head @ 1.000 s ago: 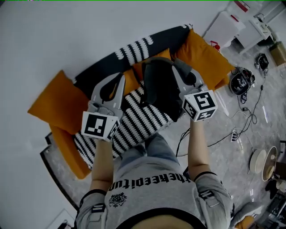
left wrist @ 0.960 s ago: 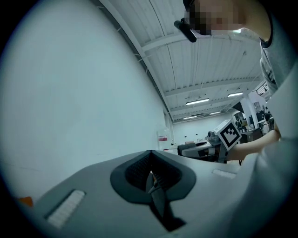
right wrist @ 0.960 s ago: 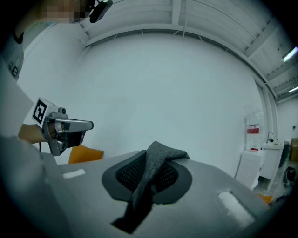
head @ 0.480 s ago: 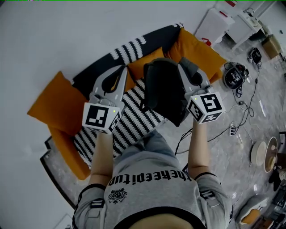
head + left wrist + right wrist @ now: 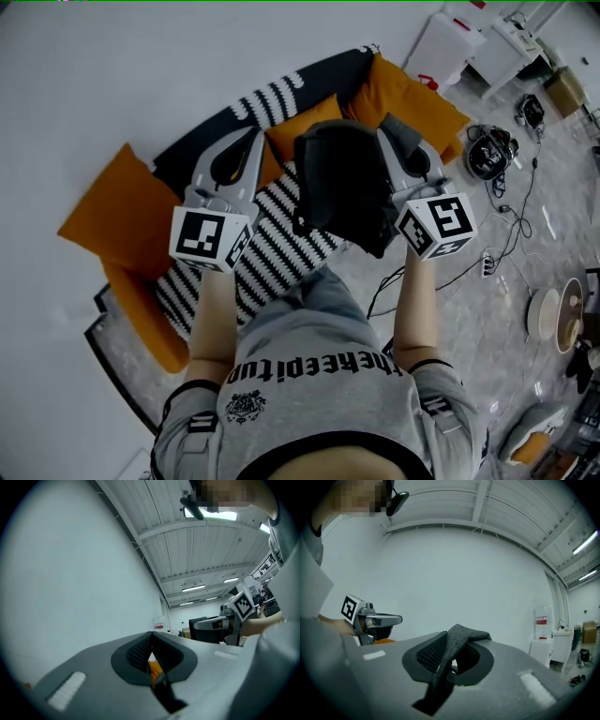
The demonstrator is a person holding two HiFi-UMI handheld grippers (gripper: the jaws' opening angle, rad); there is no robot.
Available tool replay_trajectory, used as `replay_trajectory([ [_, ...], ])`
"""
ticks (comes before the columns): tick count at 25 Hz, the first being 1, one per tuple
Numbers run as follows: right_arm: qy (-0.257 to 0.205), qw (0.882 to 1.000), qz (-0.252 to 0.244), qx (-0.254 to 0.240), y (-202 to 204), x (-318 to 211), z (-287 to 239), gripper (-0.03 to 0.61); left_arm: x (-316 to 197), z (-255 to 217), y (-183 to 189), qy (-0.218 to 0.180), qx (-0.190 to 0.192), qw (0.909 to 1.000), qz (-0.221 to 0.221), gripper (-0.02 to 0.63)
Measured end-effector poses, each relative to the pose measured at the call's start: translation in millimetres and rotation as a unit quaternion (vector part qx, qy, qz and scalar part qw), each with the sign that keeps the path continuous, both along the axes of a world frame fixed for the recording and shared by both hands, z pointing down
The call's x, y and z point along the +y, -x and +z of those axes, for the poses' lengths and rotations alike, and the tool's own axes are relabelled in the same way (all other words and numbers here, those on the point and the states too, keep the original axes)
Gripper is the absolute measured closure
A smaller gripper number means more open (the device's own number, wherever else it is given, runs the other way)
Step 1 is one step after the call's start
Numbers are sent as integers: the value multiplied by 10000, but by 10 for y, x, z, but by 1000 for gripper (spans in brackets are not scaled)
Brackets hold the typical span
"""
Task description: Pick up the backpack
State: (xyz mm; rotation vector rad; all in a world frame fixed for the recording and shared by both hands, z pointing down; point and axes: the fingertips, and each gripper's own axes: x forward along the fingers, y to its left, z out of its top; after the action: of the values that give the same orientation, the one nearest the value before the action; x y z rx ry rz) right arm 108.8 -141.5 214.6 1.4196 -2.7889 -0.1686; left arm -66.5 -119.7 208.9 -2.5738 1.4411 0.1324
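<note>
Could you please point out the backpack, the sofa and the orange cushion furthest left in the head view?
backpack [image 5: 342, 178], head view, middle of its dark body.
sofa [image 5: 278, 251], head view, bare striped seat.
orange cushion [image 5: 112, 211], head view, middle of its top face.

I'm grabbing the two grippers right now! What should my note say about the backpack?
The left gripper is shut with nothing in it, and it is beside the backpack.
The right gripper is shut on the dark fabric strap of the black backpack.
The backpack hangs from the right gripper over the orange sofa with the black-and-white striped cover. It looks clear of the seat.
Done: the backpack is gripped and apparently lifted.
Left to do: probably just hold it steady and keep the right gripper shut.
</note>
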Motion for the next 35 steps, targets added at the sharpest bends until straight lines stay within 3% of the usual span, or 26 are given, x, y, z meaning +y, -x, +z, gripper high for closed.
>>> replay_trajectory([
  [35, -125, 9999, -32, -48, 145, 347, -6, 537, 262, 16, 102, 29, 33, 10000, -8, 597],
])
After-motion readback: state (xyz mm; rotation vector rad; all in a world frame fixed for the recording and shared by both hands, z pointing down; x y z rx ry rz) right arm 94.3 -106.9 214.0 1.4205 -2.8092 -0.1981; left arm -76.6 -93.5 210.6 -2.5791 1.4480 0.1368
